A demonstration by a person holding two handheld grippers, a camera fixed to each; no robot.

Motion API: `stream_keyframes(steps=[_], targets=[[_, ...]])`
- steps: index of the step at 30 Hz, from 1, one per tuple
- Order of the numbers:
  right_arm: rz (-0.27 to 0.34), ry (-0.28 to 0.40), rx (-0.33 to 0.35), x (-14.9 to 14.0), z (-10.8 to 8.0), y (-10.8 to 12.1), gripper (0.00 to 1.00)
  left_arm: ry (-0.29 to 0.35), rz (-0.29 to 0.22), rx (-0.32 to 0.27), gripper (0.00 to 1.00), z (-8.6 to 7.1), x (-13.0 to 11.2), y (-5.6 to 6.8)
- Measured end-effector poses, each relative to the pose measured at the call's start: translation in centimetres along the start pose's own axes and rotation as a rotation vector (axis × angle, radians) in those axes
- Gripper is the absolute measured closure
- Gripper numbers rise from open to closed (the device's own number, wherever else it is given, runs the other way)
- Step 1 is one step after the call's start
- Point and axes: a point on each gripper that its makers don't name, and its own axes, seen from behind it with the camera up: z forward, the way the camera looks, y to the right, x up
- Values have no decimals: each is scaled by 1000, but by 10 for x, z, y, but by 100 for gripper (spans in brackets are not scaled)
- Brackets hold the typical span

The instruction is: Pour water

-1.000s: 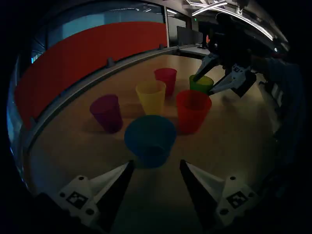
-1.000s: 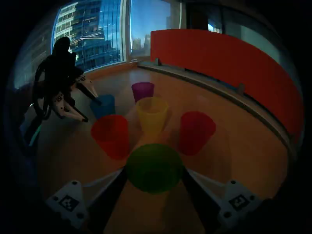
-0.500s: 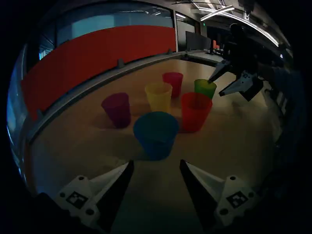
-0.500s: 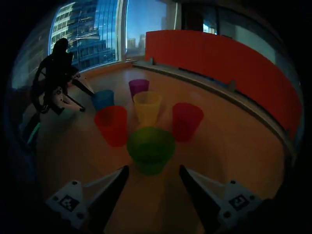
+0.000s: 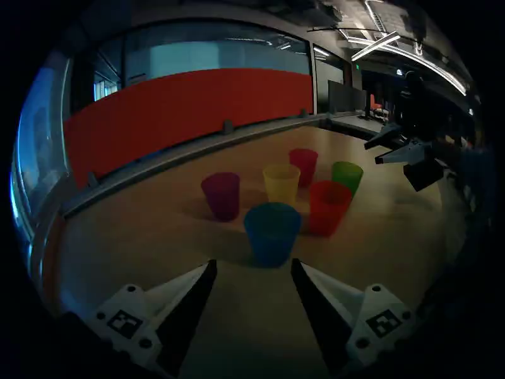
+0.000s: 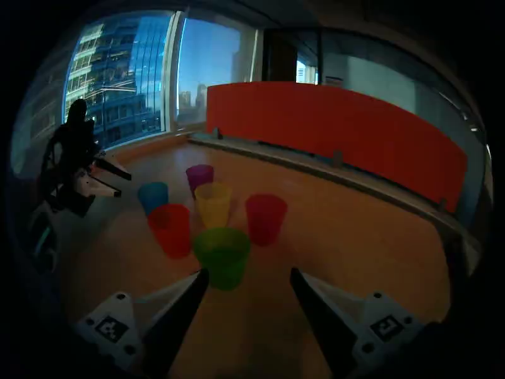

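Note:
Six plastic cups stand upright in a cluster on the wooden table. In the left gripper view the blue cup (image 5: 272, 232) is nearest, just ahead of my open left gripper (image 5: 251, 273); behind it are the purple cup (image 5: 221, 196), yellow cup (image 5: 281, 183), orange-red cup (image 5: 329, 207), crimson cup (image 5: 303, 166) and green cup (image 5: 347, 177). My right gripper (image 5: 399, 146) hovers open beyond them. In the right gripper view the green cup (image 6: 221, 256) sits just ahead of my open right gripper (image 6: 247, 281), with the orange-red cup (image 6: 170, 229), yellow cup (image 6: 213, 204), crimson cup (image 6: 266, 218), blue cup (image 6: 153, 198) and purple cup (image 6: 199, 178) behind. My left gripper (image 6: 112, 183) is at far left, held by a person.
A red partition (image 5: 189, 107) with a grey rail runs along the table's far edge (image 5: 158, 167). Tall windows (image 6: 126, 82) show city buildings. Bare tabletop (image 6: 353, 234) lies to the right of the cups in the right gripper view.
Both grippers have pulled back and risen away from the cups, which now look smaller and farther off. The cups have stayed where they were.

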Motion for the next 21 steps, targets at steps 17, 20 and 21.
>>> stream_keyframes(steps=[17, 20, 21], targets=[[32, 304, -331, 70, -42, 47, 0, 295, -71, 264, 13, -44, 59, -38], [35, 346, -389, 77, -49, 53, 0, 357, -84, 310, 13, -52, 71, -42], [38, 360, -405, 79, -50, 55, 0, 374, -89, 326, 13, -54, 74, -43]])
